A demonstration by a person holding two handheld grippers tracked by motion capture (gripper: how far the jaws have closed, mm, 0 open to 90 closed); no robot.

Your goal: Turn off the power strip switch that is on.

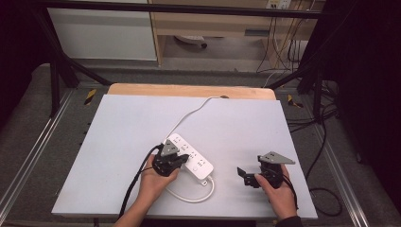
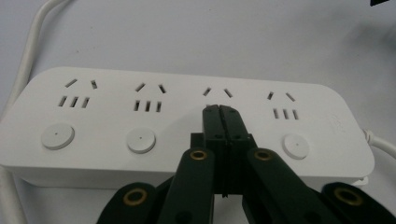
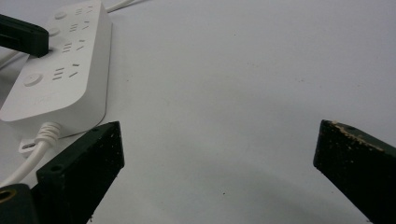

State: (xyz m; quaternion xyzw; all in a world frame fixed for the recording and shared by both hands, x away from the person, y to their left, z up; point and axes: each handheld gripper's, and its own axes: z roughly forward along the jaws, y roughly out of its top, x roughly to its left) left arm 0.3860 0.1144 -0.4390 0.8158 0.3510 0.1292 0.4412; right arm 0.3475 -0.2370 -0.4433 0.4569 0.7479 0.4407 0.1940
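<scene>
A white four-outlet power strip point(image 1: 189, 156) with round switch buttons lies flat and diagonal near the grey table's front centre, its white cable point(image 1: 191, 115) trailing toward the far edge.

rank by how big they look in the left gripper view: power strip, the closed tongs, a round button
1. power strip
2. left tongs, shut, though they look large partly because they sit nearest the camera
3. round button; the others look about alike

The left tool point(image 2: 222, 110), jaws pressed together, covers the power strip's point(image 2: 187, 121) third button and the lower slots of that socket. Beside the right tool point(image 3: 219, 154), the strip's cord point(image 3: 28, 158) runs off the picture's edge. Lettering on the strip is too faint to read.
</scene>
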